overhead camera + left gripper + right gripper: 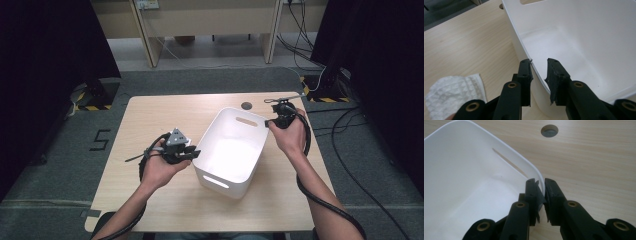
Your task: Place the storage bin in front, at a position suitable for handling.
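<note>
one white bin (231, 150), right gripper (540, 182) pinching its rim, left gripper (539, 62) spread astride its rim, one tissue (454, 92)

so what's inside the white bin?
Nothing visible: the white bin shows a bare floor and walls in the high view. The right gripper covers a sliver near its rim, so that corner can't be checked.

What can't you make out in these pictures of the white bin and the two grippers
- White bin: its near inside wall and the floor beneath it are hidden by its own rim in the high view.
- Left gripper: whether its open jaws touch the rim between them is unclear in the left gripper view.
- White cloth: cut off by the frame's bottom-left edge.
- Right gripper: the rim under its pads is covered by the jaws.
</note>
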`<action>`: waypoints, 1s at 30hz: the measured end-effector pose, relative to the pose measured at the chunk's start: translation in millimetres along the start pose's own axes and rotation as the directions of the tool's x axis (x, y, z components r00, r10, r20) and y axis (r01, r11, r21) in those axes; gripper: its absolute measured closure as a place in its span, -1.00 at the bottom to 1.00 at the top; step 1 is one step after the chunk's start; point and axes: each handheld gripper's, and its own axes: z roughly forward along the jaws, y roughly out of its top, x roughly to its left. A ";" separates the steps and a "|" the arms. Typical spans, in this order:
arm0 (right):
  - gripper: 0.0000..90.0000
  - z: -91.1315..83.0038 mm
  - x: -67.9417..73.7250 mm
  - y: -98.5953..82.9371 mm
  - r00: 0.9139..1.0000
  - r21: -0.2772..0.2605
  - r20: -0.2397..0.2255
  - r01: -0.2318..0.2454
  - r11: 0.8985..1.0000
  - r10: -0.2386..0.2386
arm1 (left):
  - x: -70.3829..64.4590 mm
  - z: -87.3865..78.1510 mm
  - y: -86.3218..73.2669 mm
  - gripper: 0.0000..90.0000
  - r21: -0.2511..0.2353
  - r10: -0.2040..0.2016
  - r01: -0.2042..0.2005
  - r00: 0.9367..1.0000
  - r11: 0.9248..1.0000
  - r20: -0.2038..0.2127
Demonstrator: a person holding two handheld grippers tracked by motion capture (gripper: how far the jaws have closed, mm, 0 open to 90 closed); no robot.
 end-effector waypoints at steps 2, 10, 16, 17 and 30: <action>0.82 -2.2 0.5 -1.7 1.000 0.004 0.005 -0.005 1.000 0.005 | 7.2 2.1 2.2 0.70 0.007 0.007 -0.007 1.000 1.000 -0.016; 0.77 -13.0 5.9 -13.2 1.000 0.023 0.007 0.003 1.000 -0.003 | 36.1 14.8 12.2 0.81 0.037 0.034 -0.032 0.996 0.999 -0.077; 0.71 -22.7 15.8 -23.4 1.000 0.045 -0.020 -0.009 0.999 0.010 | 56.9 30.6 14.1 0.81 0.077 0.049 -0.040 0.991 0.996 -0.122; 0.71 -22.7 15.8 -23.4 1.000 0.045 -0.020 -0.009 0.999 0.010 | 56.9 30.6 14.1 0.80 0.077 0.049 -0.040 0.991 0.996 -0.122; 0.67 -10.2 16.8 -4.6 0.998 0.027 -0.026 0.065 0.997 -0.065 | 29.3 -25.4 -2.2 0.29 -0.086 -0.100 0.083 0.969 0.993 -0.224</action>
